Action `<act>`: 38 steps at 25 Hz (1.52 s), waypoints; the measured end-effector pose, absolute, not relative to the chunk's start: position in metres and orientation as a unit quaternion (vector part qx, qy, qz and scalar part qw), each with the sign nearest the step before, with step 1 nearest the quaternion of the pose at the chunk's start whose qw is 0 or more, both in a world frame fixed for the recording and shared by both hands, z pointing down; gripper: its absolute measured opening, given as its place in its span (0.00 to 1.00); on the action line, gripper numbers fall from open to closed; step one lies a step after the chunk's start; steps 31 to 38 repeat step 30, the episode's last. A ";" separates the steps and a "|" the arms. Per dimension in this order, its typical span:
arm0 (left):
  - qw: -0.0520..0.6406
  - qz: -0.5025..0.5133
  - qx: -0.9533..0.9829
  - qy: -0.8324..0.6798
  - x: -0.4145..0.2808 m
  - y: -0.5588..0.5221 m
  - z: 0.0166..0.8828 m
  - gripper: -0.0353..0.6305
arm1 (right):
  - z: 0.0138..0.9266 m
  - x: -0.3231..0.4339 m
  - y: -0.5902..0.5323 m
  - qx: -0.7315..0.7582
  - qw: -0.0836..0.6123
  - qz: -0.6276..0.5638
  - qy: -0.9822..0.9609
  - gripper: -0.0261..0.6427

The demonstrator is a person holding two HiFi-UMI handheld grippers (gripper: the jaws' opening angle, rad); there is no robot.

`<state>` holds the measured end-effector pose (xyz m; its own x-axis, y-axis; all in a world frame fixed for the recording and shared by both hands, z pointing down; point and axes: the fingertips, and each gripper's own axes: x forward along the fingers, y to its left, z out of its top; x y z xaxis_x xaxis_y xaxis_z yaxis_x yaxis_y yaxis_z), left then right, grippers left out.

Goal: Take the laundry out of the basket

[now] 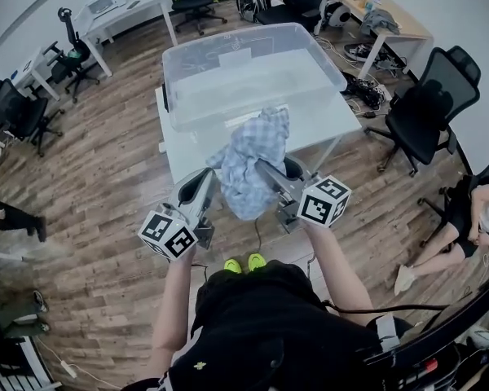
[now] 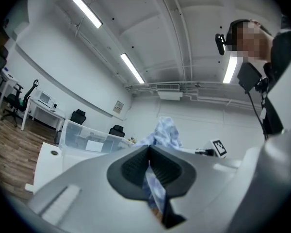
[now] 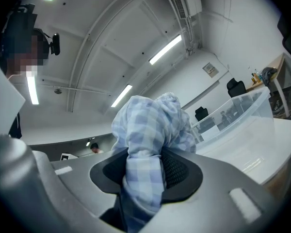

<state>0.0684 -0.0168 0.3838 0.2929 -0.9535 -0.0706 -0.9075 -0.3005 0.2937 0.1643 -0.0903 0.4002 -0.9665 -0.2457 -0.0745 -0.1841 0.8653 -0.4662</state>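
A blue-and-white checked cloth (image 1: 253, 161) hangs bunched between my two grippers, in the air in front of the white table (image 1: 326, 112). My left gripper (image 1: 214, 175) is shut on a thin edge of the cloth (image 2: 153, 188), which runs down between its pads. My right gripper (image 1: 263, 168) is shut on a thick fold of the checked cloth (image 3: 145, 144) that bulges above its jaws. The clear plastic basket (image 1: 244, 72) stands on the table beyond the cloth and looks empty inside.
Black office chairs (image 1: 428, 108) stand to the right of the table, one more (image 1: 16, 112) at the left. A person (image 1: 481, 218) sits at the right edge. Desks (image 1: 106, 10) line the far wall. Wooden floor (image 1: 106, 194) surrounds the table.
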 end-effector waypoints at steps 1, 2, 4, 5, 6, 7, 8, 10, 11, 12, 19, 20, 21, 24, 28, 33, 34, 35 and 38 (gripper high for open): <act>0.098 -0.117 0.799 -0.582 0.069 -0.015 0.384 0.06 | 0.400 0.165 -0.088 -0.113 0.064 -0.231 0.964 0.28; 0.099 -0.117 0.800 -0.581 0.070 -0.015 0.385 0.06 | 0.401 0.167 -0.087 -0.117 0.062 -0.228 0.965 0.28; 0.104 -0.118 0.801 -0.578 0.071 -0.014 0.390 0.06 | 0.403 0.170 -0.088 -0.129 0.059 -0.227 0.964 0.28; 0.106 -0.118 0.801 -0.578 0.071 -0.013 0.392 0.06 | 0.405 0.172 -0.087 -0.133 0.057 -0.226 0.963 0.28; 0.107 -0.119 0.801 -0.577 0.071 -0.013 0.393 0.06 | 0.406 0.172 -0.087 -0.136 0.054 -0.224 0.963 0.28; 0.108 -0.120 0.801 -0.576 0.070 -0.013 0.393 0.06 | 0.406 0.173 -0.087 -0.139 0.052 -0.223 0.964 0.28; 0.108 -0.122 0.802 -0.574 0.069 -0.014 0.392 0.06 | 0.405 0.173 -0.087 -0.142 0.050 -0.221 0.963 0.28; 0.109 -0.124 0.804 -0.572 0.069 -0.014 0.391 0.06 | 0.404 0.174 -0.087 -0.148 0.048 -0.220 0.963 0.28; 0.109 -0.124 0.805 -0.570 0.069 -0.014 0.390 0.06 | 0.404 0.175 -0.087 -0.150 0.047 -0.220 0.963 0.28; 0.110 -0.124 0.805 -0.569 0.069 -0.013 0.389 0.06 | 0.404 0.175 -0.086 -0.152 0.047 -0.221 0.962 0.28; 0.107 -0.122 0.809 -0.566 0.069 -0.012 0.387 0.06 | 0.405 0.176 -0.086 -0.158 0.045 -0.226 0.960 0.28; 0.108 -0.121 0.809 -0.566 0.069 -0.012 0.387 0.06 | 0.405 0.176 -0.086 -0.158 0.045 -0.227 0.960 0.28; 0.108 -0.121 0.808 -0.566 0.069 -0.013 0.387 0.06 | 0.405 0.176 -0.086 -0.158 0.045 -0.227 0.960 0.28; 0.108 -0.120 0.808 -0.566 0.069 -0.013 0.385 0.06 | 0.404 0.176 -0.087 -0.158 0.045 -0.226 0.960 0.28; 0.108 -0.118 0.808 -0.567 0.068 -0.011 0.388 0.06 | 0.408 0.174 -0.087 -0.157 0.042 -0.226 0.961 0.28; 0.109 -0.117 0.807 -0.569 0.068 -0.010 0.391 0.06 | 0.410 0.172 -0.086 -0.154 0.039 -0.226 0.961 0.28; 0.109 -0.117 0.807 -0.569 0.068 -0.010 0.391 0.06 | 0.410 0.172 -0.086 -0.154 0.039 -0.226 0.961 0.28; 0.109 -0.117 0.807 -0.569 0.068 -0.010 0.391 0.06 | 0.410 0.172 -0.086 -0.154 0.039 -0.226 0.961 0.28; 0.109 -0.117 0.807 -0.569 0.068 -0.010 0.391 0.06 | 0.410 0.172 -0.086 -0.154 0.039 -0.226 0.961 0.28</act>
